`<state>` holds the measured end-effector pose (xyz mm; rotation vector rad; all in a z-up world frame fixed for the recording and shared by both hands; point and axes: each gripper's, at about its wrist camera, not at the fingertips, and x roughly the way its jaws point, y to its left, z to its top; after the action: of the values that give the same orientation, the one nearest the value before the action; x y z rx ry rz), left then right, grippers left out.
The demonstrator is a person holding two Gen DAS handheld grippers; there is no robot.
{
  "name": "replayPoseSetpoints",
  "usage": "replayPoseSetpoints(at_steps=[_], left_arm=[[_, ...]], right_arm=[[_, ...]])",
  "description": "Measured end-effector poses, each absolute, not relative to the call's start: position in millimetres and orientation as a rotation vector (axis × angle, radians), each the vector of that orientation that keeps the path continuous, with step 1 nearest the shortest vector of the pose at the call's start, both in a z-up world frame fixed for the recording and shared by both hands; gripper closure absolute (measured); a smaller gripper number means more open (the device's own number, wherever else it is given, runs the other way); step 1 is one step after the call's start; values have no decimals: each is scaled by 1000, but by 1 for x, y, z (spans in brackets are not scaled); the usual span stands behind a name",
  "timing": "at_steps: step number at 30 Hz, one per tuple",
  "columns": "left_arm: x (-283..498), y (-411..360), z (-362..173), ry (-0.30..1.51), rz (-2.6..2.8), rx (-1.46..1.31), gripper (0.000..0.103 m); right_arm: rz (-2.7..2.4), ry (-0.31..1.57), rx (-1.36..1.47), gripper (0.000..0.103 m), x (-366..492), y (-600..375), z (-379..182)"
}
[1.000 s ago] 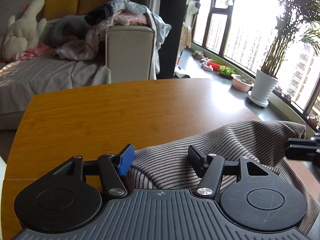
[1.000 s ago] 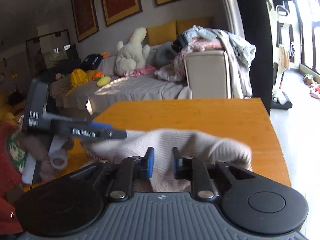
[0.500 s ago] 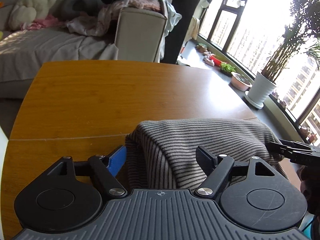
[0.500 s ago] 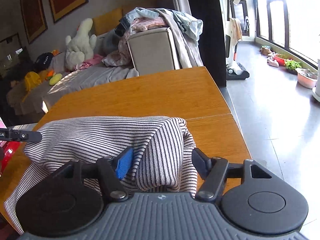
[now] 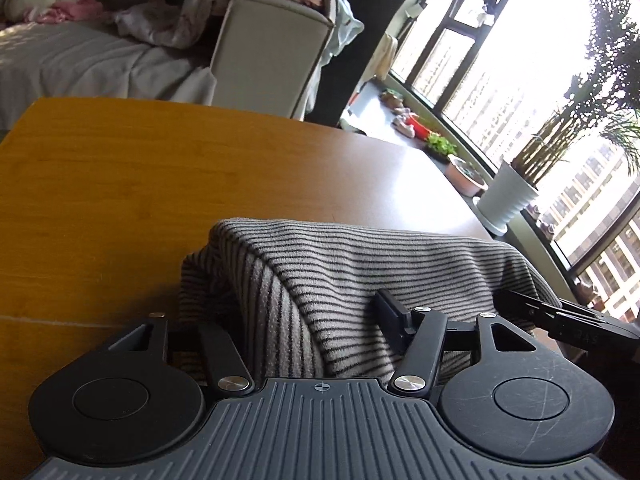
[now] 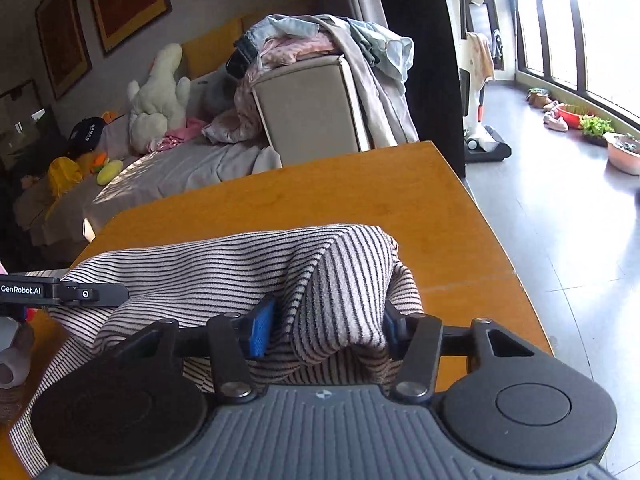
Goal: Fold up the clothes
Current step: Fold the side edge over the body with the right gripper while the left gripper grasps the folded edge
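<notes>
Both tongs are on the striped sweater (image 5: 360, 272) at once, one at each end of the same fold.

Left gripper (image 5: 304, 320): jaws have just been closing, now at a middling width with a thick bunch of the knit packed between them. The right finger (image 5: 390, 320) lies against the cloth; the left finger is buried under the fabric, so I can't see that pad. Reads as a grip on the sweater's edge.

Right gripper (image 6: 324, 324): same story. Jaws have just been closing, with a hump of the sweater (image 6: 248, 264) wedged between the blue pad (image 6: 260, 330) and the other finger, cloth touching both. It's holding the fabric.

The sweater sits on the near part of the wooden table (image 5: 120, 184), close to the edge facing me, bunched into a raised ridge that runs from one gripper to the other. The far half of the tabletop is bare wood. In the right view some cloth trails down and left toward the near edge.

Each gripper shows in the other's camera: the right one's tip at the right edge of the left view, the left one's arm at the left edge of the right view.

Behind the table: sofa (image 6: 180, 176) with a clothes pile (image 6: 320, 40) on its armrest.
</notes>
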<state>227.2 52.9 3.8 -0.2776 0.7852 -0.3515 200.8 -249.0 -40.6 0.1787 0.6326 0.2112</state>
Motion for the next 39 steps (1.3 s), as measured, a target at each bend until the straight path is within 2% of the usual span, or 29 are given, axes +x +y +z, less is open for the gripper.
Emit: replayPoseSetpoints(at_steps=[6, 9, 11, 19, 22, 28, 35, 39], left_arm=[[261, 52, 4, 745, -295, -248, 40], [264, 59, 2, 745, -288, -257, 37], [261, 62, 2, 748, -282, -253, 30], [243, 74, 2, 748, -289, -202, 31], [236, 77, 10, 748, -268, -203, 31], [234, 85, 24, 751, -308, -290, 29], [245, 67, 7, 800, -315, -287, 31], [248, 64, 2, 807, -310, -273, 32]], right_arm=[[185, 613, 131, 51, 243, -236, -42], [180, 611, 108, 47, 254, -231, -41], [177, 618, 113, 45, 250, -234, -40], [135, 646, 11, 44, 230, -240, -38], [131, 637, 53, 45, 223, -244, -28], [248, 664, 342, 40, 201, -267, -12], [368, 799, 497, 35, 187, -269, -31], [306, 802, 510, 33, 198, -275, -42]])
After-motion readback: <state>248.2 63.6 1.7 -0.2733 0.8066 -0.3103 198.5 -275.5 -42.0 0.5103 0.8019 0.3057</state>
